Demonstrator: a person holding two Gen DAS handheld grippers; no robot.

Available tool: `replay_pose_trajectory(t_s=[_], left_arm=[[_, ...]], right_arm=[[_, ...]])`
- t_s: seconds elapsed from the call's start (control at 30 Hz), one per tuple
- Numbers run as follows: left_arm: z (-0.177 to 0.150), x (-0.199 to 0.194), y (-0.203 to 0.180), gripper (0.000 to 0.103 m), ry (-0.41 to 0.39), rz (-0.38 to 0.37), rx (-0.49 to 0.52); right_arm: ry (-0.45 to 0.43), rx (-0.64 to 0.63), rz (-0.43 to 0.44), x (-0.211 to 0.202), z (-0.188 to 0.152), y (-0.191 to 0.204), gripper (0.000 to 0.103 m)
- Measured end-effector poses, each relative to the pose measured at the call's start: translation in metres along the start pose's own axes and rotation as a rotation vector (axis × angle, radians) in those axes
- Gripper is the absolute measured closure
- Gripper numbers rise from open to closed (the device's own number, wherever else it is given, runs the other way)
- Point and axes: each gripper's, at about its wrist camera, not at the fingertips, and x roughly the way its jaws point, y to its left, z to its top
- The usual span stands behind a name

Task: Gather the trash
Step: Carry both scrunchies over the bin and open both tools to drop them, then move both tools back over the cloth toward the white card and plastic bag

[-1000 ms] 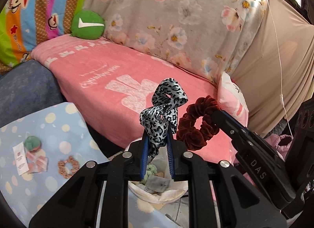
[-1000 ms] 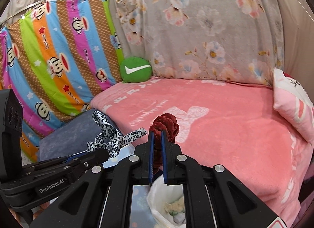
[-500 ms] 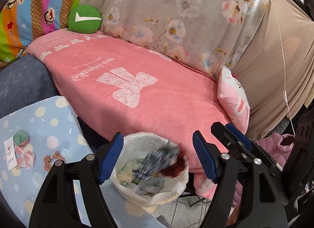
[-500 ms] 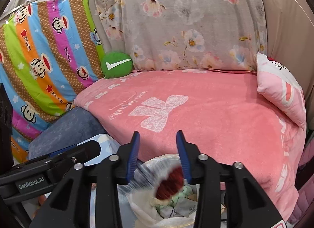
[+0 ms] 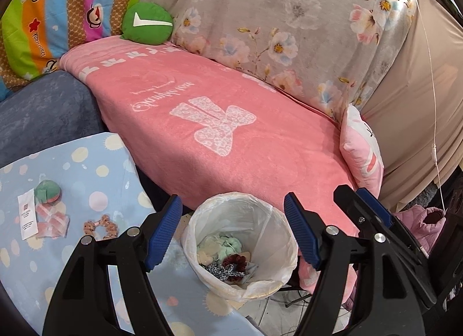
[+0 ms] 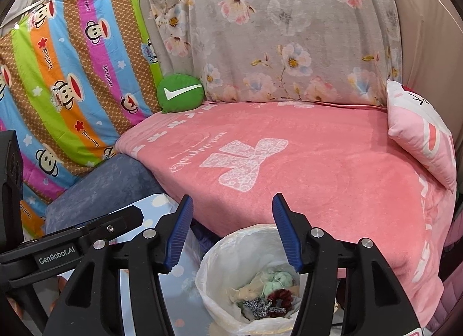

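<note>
A trash bin (image 5: 277, 220) lined with a white bag stands on the floor below both grippers; it also shows in the right wrist view (image 6: 222, 255). Inside lie a leopard-print scrunchie (image 5: 217, 270) and a dark red scrunchie (image 5: 233, 260) on top of pale green trash. Both also show in the right wrist view, the leopard one (image 6: 256, 307) beside the red one (image 6: 280, 295). My left gripper (image 5: 233, 233) is open and empty above the bin. My right gripper (image 6: 231, 230) is open and empty above it too.
A blue dotted table (image 5: 86, 168) at the left holds a green round item (image 5: 47, 191), a white paper slip (image 5: 27, 217), a pink wrapper (image 5: 53, 220) and an orange scrunchie (image 5: 101, 224). A pink sofa blanket (image 5: 231, 122) lies behind the bin.
Both grippers opened and let go of their scrunchies. The leopard and red scrunchies fell into the bin and now lie inside it.
</note>
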Motion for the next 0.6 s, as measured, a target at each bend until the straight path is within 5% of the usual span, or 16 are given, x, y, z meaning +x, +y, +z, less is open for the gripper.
replay_pose_trajectory(t_s=[0.6], left_arm=[[-0.006, -0.029, 0.078, 0.034, -0.05, 0.099, -0.118]], right_arm=[[0.043, -0.072, 0.079, 0.02, -0.013, 0.071, 0.036]])
